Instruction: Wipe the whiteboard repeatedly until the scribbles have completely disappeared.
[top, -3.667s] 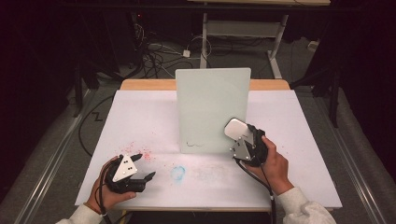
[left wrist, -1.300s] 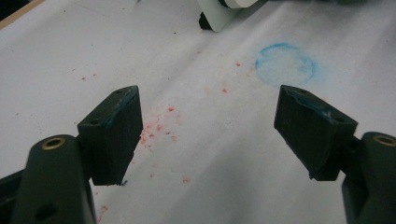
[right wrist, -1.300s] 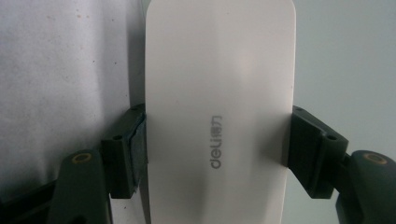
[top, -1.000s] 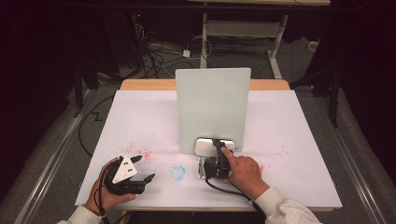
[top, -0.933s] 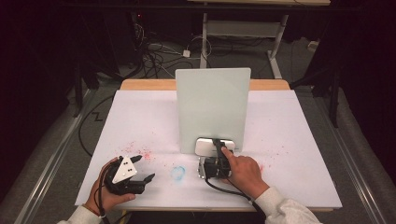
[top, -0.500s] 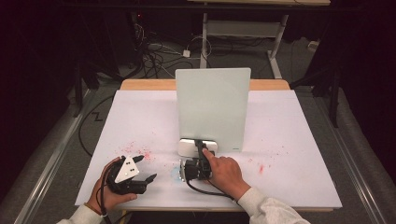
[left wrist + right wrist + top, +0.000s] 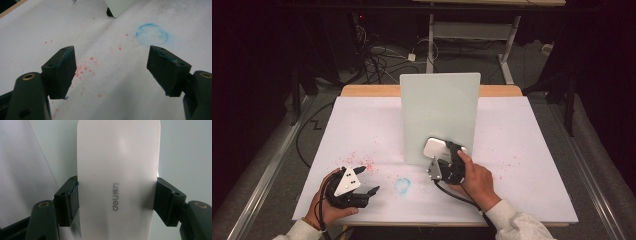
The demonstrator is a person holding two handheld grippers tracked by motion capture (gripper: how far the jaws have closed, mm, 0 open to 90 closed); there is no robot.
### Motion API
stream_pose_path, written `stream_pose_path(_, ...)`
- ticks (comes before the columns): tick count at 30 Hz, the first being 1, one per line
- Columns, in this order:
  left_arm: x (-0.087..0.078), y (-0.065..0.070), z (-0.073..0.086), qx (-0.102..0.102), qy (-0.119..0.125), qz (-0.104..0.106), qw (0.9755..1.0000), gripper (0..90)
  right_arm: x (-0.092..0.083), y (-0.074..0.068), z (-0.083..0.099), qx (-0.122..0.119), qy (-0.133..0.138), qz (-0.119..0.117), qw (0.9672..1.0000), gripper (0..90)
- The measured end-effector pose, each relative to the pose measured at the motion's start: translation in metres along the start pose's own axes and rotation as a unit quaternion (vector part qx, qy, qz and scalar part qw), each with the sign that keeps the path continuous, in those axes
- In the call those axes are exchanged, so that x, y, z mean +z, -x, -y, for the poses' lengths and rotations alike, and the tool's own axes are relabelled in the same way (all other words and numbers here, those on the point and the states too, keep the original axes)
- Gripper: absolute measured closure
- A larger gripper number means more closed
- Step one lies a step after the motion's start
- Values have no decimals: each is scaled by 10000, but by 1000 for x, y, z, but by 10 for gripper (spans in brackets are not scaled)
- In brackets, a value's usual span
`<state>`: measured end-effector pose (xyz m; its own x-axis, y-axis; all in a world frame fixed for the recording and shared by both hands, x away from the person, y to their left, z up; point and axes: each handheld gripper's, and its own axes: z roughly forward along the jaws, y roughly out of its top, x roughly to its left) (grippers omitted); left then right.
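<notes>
A pale upright whiteboard point(image 7: 439, 115) stands at the table's middle. My right gripper point(image 7: 438, 157) is shut on a white eraser point(image 7: 433, 148) marked "deli" and holds it against the board's lower front. In the right gripper view the eraser point(image 7: 117, 177) sits between the two black jaws, with the board point(image 7: 185, 150) close behind it. At the table's front left my left gripper point(image 7: 364, 181) rests open, and in its own view nothing lies between its fingers point(image 7: 60, 70), just white table cover.
White paper point(image 7: 362, 130) covers the table. A blue chalky ring point(image 7: 402, 185) lies between the two hands, also the blue ring point(image 7: 151, 34) ahead of the left jaws. Red specks point(image 7: 359, 162) are scattered at left and red specks point(image 7: 512, 161) at right. Cables lie on the floor behind.
The right gripper with the eraser swept left along the board's bottom edge, then came back right and slightly up. The left gripper stayed put.
</notes>
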<state>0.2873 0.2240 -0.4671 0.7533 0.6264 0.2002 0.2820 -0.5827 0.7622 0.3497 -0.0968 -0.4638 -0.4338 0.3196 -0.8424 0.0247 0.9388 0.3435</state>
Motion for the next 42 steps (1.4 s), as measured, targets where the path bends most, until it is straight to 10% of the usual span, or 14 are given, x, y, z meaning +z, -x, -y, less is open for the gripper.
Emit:
stream_pose_path(15,0,-1,0,27,31,-19,10000,231,-10,43,64,762,-424,270,9958,311)
stream_pose_path(31,1,-4,1,-81,61,36,9999,231,-18,66,82,1475,-309,483,9874,311)
stream_pose_path(42,1,-5,1,-54,87,-5,9999,230,-27,67,79,1763,98,189,9841,311)
